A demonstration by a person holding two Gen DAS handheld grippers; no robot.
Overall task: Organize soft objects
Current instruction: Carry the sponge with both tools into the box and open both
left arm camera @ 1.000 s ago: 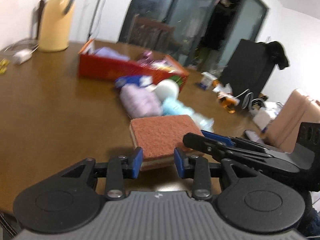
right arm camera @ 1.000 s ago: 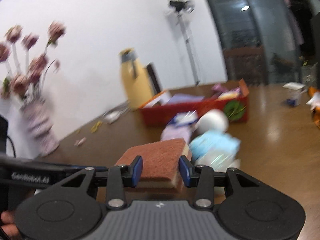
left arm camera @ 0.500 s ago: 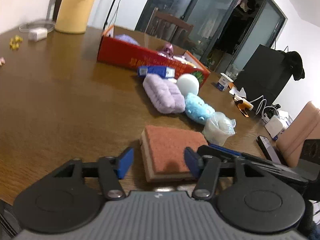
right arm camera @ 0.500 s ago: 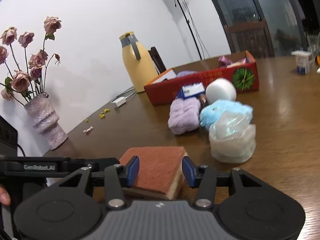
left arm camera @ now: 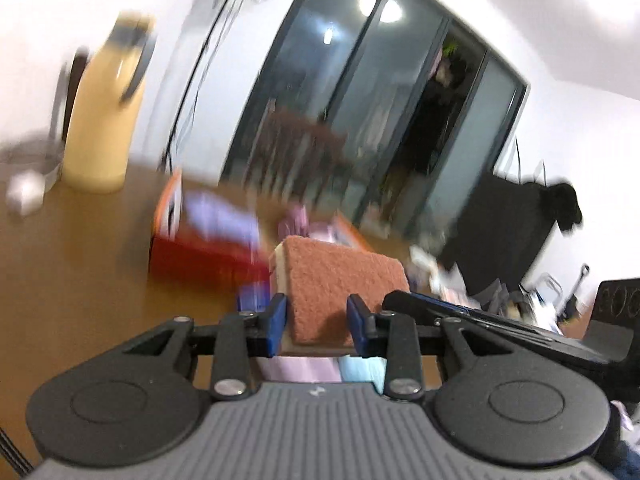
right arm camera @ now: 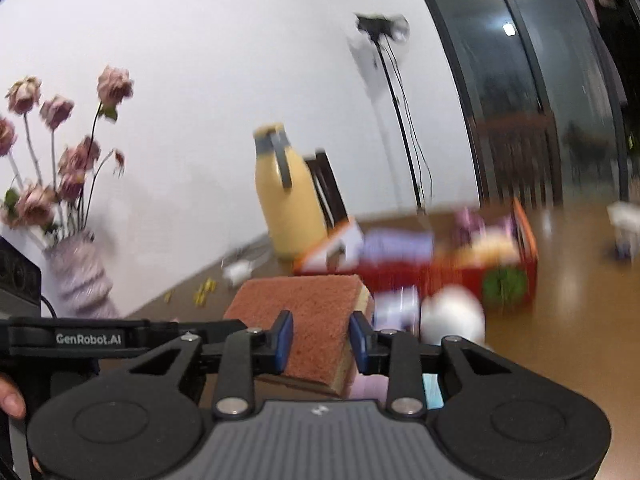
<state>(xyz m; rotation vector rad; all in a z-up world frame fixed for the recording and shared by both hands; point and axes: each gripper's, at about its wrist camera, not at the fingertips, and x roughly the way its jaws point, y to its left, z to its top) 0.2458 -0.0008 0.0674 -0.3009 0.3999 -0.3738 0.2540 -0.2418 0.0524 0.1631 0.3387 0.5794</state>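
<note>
Both the left claw [left arm camera: 316, 322] and right claw [right arm camera: 320, 342], open around it half a second ago, now pinch the sponge [left arm camera: 340, 280] and lift it off the desk [left arm camera: 80, 260] toward the red box [left arm camera: 208, 256] at centre frame.

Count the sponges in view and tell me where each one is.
1. A single sponge, rust-brown on top and cream beneath, is held off the table between the left gripper and the right gripper. Blur around the red box could hide others.
</note>
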